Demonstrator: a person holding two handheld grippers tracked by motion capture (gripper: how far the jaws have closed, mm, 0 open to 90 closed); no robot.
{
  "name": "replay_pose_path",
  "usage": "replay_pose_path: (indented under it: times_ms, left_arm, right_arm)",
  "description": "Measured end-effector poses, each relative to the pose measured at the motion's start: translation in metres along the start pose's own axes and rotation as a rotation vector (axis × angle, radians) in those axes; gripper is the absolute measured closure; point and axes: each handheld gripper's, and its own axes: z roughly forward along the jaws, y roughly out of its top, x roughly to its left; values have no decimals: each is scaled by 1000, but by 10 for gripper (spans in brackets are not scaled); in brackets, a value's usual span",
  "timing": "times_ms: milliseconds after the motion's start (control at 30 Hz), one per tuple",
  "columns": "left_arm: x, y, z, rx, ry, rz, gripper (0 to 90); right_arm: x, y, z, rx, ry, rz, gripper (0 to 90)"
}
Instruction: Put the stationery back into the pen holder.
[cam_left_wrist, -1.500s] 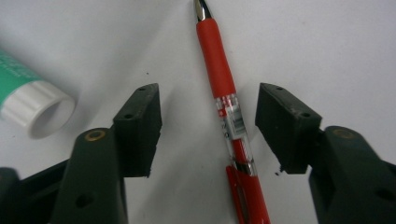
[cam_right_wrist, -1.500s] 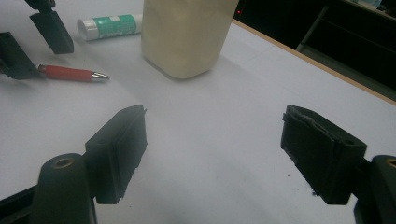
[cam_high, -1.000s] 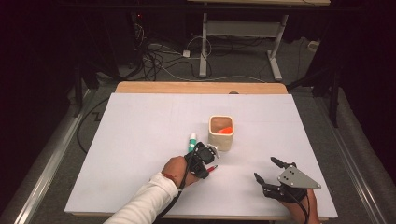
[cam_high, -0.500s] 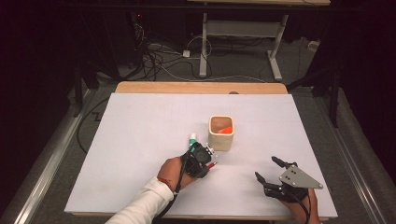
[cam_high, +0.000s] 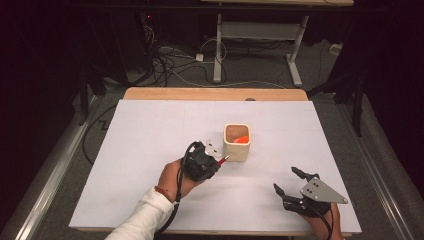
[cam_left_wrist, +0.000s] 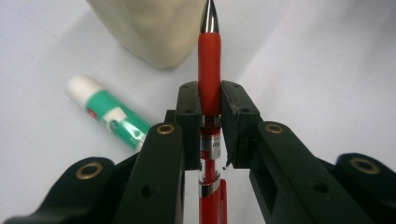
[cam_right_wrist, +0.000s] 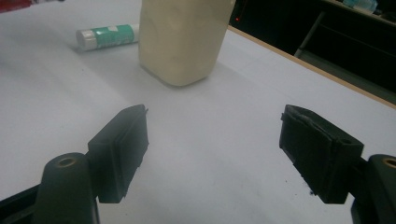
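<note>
The left tool (cam_left_wrist: 210, 105), clenched on the red pen (cam_left_wrist: 209, 60), has lifted it off the tabletop (cam_high: 150, 130) toward the cup (cam_high: 236, 142) just ahead, ready for dropping in, while the right tool (cam_right_wrist: 215, 144) rests released.

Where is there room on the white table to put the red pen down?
The wide bare stretch left of the left gripper, the strip behind the cream cup, and between cup and right gripper. It's crowded near the cup, where the glue stick lies.
</note>
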Motion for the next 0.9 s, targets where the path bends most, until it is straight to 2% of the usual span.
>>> replay_pose_path:
  times_ms: [133,467,800,900]
  left_arm:
    - [8,-1,-8,-74,4,-2,763]
    - [21,-2,-17,-222,20,11,763]
    - [37,0,-24,-392,17,-13,762]
    - [40,3,-25,-425,12,-19,763]
  right_arm:
    - [0,0,0,-1,-1,3,241]
    - [-1,-2,0,-2,-3,5,241]
    - [-1,-2,1,-3,-1,5,241]
    - [-1,-2,1,-2,-1,3,241]
